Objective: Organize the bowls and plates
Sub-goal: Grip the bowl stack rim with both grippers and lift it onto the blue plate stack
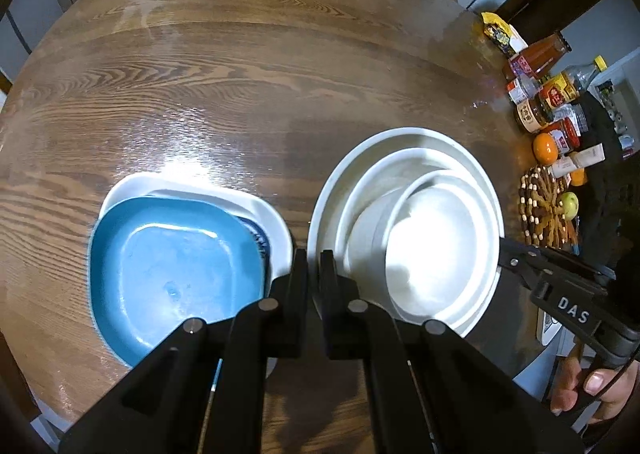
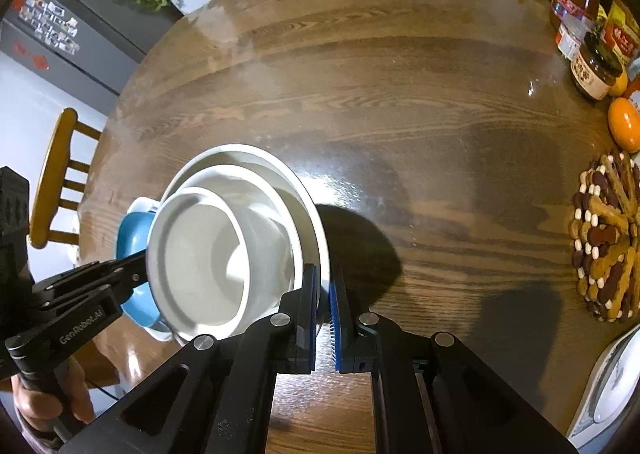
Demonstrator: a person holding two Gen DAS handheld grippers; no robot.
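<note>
A round wooden table (image 1: pixel 248 66) carries two stacks side by side. In the left wrist view, at 7 o'clock from the picture's middle, a blue plate (image 1: pixel 172 274) lies on top of a white plate (image 1: pixel 276 222), with a patterned blue rim just showing between them. At 4 o'clock sits the bowl stack (image 1: pixel 404 230): three white bowls nested, the smallest (image 1: pixel 436 250) shifted toward the right side of the largest. The left gripper (image 1: pixel 314 258) has its jaws pinched on the near left rim of the largest bowl, which passes between the fingers; the gripper sits between the two stacks. The right gripper (image 1: pixel 502 250) reaches in from 4 o'clock and meets the stack's right rim, its handle held by a hand (image 1: pixel 588 390). In the right wrist view the right gripper (image 2: pixel 324 286) is likewise clamped on the outer bowl's rim, the white edge caught between its blue pads (image 2: pixel 334 314). The bowl stack (image 2: pixel 240 238) lies at 8 o'clock there, with the blue plate (image 2: pixel 134 238) peeking out behind it and the left gripper (image 2: pixel 138 262) coming in from 8 o'clock. At 3 o'clock on the table's edge lie a beaded trivet (image 2: pixel 604 238), an orange (image 2: pixel 624 122) and jars (image 2: pixel 596 66).
</note>
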